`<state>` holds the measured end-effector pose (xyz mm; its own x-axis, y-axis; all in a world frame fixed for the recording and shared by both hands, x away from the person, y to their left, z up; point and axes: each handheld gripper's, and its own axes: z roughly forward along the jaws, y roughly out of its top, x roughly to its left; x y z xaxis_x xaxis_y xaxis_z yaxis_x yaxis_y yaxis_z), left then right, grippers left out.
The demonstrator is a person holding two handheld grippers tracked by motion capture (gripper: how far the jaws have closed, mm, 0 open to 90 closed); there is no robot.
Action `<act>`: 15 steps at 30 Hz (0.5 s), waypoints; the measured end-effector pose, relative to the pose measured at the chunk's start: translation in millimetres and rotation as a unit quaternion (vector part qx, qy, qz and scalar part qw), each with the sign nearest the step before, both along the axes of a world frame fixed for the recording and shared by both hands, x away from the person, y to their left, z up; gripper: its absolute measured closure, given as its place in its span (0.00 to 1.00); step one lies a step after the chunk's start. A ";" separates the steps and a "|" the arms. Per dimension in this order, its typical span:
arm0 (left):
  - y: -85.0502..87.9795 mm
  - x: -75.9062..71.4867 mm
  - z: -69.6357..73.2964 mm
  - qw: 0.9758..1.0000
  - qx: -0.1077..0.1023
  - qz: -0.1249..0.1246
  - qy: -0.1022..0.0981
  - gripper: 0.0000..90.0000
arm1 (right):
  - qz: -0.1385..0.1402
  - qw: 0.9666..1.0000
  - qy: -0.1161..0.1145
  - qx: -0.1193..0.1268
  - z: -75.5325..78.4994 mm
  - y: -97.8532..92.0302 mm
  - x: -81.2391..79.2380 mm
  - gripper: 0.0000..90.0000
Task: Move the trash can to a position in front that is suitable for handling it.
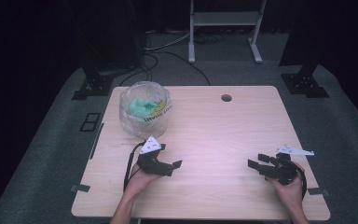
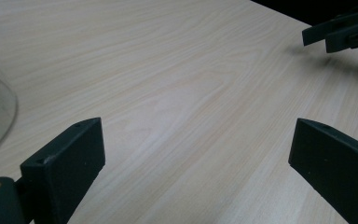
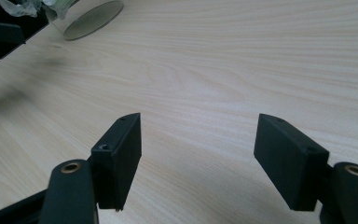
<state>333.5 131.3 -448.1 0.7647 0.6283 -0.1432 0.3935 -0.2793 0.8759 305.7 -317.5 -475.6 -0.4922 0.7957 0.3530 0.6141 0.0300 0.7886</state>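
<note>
1. The left gripper rests low on the bench, fingers spread open, holding nothing.
2. The right gripper faces it, fingers also open and empty.
3. A clear bowl with green content stands behind the left gripper.

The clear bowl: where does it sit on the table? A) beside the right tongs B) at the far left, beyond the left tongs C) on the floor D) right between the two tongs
B: the clear bowl sits at the table's far left, beyond the left tongs.
</note>
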 end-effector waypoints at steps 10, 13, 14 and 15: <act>14.6 1.2 32.4 0.999 -0.010 0.025 -0.027 0.03 | -0.003 1.000 0.004 0.007 -0.8 -2.5 0.4 0.35; 19.7 3.6 42.4 0.999 -0.015 0.033 -0.037 0.03 | -0.004 1.000 0.005 0.008 0.1 -2.1 0.0 0.35; 21.3 4.4 45.6 0.999 -0.017 0.035 -0.039 0.03 | -0.004 1.000 0.004 0.007 0.2 -1.9 -0.1 0.35; 23.3 5.7 49.0 0.998 -0.015 0.038 -0.042 0.03 | -0.003 1.000 0.005 0.006 0.3 -1.8 -0.2 0.35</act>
<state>339.2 154.7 -399.1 0.7255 0.6809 -0.1000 0.3378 -0.2257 0.9137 305.5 -319.3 -475.4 -0.4832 0.7944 0.3680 0.6218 0.0155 0.7830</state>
